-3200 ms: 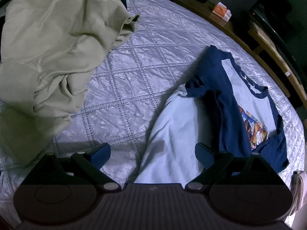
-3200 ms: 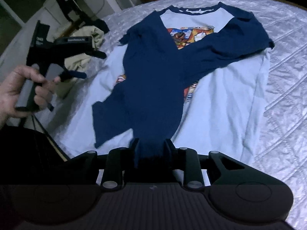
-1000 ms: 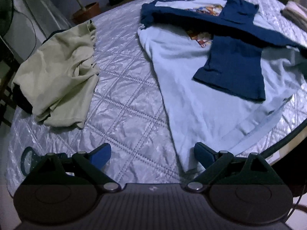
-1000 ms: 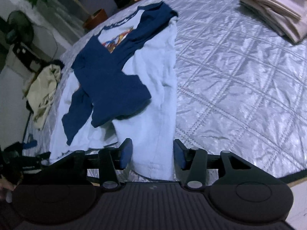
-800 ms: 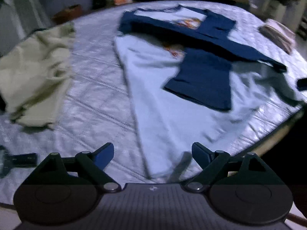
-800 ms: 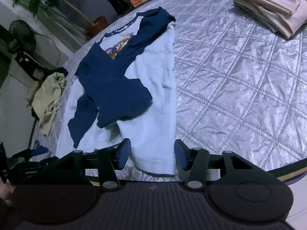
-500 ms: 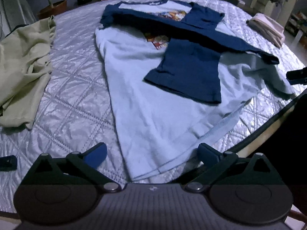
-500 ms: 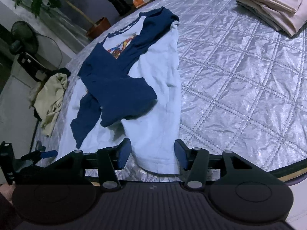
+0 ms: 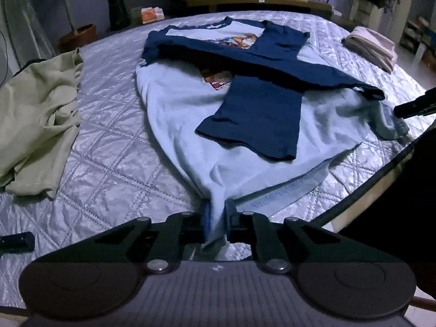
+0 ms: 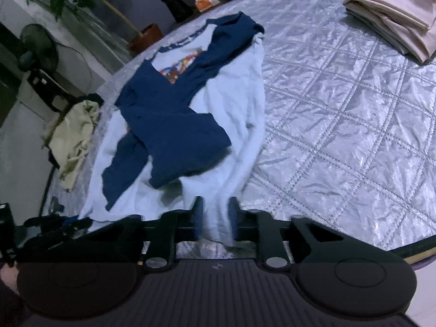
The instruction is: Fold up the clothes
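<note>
Both grippers, left (image 9: 216,224) and right (image 10: 215,224), now clamped on shirt hem (image 9: 275,194).

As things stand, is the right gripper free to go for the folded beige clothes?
Probably not: the right gripper is shut on the shirt hem; the folded beige clothes lie far across the quilt.

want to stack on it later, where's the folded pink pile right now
The folded pink pile lies on the quilted bed cover at the upper right of the right wrist view, well apart from the blue-sleeved shirt.
</note>
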Demonstrator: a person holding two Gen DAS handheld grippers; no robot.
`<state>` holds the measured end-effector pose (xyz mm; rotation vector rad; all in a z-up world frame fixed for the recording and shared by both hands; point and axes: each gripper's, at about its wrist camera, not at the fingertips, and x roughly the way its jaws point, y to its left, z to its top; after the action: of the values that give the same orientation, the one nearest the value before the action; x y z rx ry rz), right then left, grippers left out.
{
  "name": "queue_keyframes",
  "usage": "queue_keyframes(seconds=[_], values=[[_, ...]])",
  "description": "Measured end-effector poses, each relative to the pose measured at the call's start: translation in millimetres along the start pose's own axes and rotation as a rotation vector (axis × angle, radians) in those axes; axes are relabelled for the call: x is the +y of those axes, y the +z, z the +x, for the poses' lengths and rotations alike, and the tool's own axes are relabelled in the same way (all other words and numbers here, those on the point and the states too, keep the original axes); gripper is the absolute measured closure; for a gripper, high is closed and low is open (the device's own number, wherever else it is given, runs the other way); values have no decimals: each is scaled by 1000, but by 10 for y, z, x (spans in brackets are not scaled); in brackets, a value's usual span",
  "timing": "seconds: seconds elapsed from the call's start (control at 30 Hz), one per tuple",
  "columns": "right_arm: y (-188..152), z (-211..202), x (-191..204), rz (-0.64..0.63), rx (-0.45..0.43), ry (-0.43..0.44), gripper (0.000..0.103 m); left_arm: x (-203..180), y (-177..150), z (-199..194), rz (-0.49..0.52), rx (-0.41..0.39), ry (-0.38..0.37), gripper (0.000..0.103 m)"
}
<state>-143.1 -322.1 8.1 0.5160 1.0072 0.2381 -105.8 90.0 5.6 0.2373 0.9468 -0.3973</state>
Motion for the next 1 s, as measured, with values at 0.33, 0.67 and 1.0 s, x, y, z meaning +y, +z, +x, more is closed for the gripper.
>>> queue_keyframes(seconds=[0.33, 0.67, 1.0], values=[[132, -295, 34, -138, -30, -59, 100, 230, 125, -196, -24, 6, 89, 97], [12, -203, -16, -300, 129, -194, 97, 94, 73, -249, 94, 141, 86, 96], [334, -218, 493, -458, -62, -173, 74, 402, 438, -604, -97, -15, 117, 91]])
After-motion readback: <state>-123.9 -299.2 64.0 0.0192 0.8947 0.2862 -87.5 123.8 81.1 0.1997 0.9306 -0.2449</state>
